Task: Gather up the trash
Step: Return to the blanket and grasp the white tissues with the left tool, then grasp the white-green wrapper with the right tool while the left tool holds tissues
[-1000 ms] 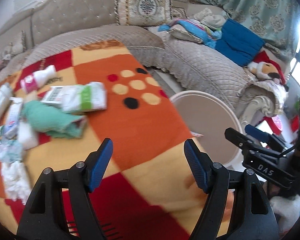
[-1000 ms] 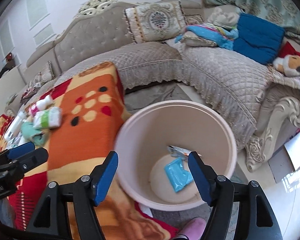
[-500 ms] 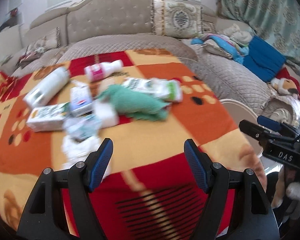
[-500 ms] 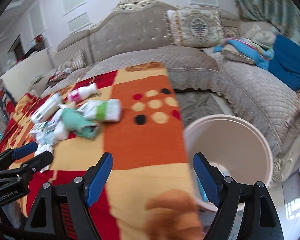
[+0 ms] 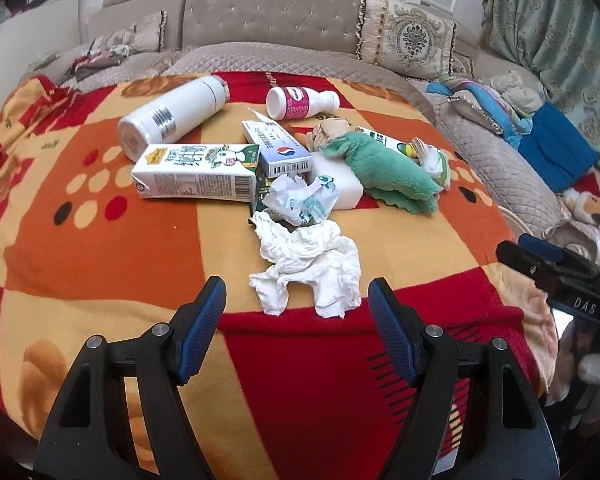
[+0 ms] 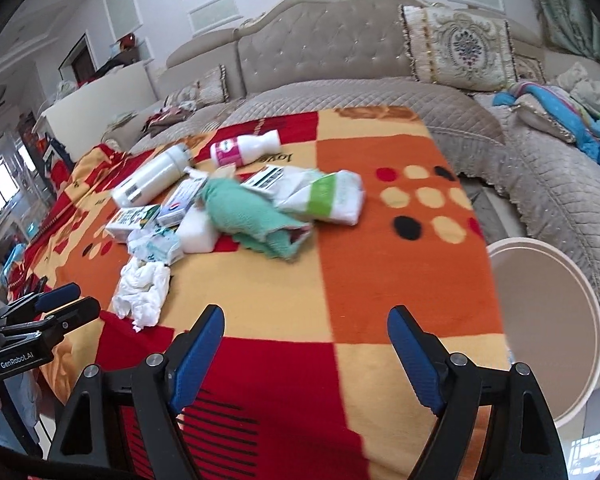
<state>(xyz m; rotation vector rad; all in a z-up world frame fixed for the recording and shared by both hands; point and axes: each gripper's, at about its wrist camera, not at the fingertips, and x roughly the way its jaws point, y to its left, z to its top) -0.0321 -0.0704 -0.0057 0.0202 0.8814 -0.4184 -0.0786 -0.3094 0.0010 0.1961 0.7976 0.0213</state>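
Observation:
A heap of trash lies on the patterned blanket (image 5: 100, 240). A crumpled white tissue (image 5: 312, 268) lies nearest, just ahead of my open, empty left gripper (image 5: 296, 308). Behind it are a crumpled plastic wrapper (image 5: 300, 200), a milk carton (image 5: 196, 172), a small blue-and-white box (image 5: 280, 148), a white bottle (image 5: 172, 114), a pink-labelled bottle (image 5: 300, 102) and a green cloth (image 5: 388, 172). My right gripper (image 6: 306, 338) is open and empty over the blanket, right of the tissue (image 6: 142, 292). The pink bin (image 6: 548, 320) stands at the right.
A beige quilted sofa (image 5: 268, 24) with an ornate cushion (image 5: 408, 40) wraps behind and to the right. Blue bedding and clothes (image 5: 548, 140) are piled on its right part. A green-and-white wipes pack (image 6: 328, 196) lies beside the green cloth.
Both grippers have swung left, away from the bin and toward the trash heap. The left gripper now faces the tissue closely. Both stay open.

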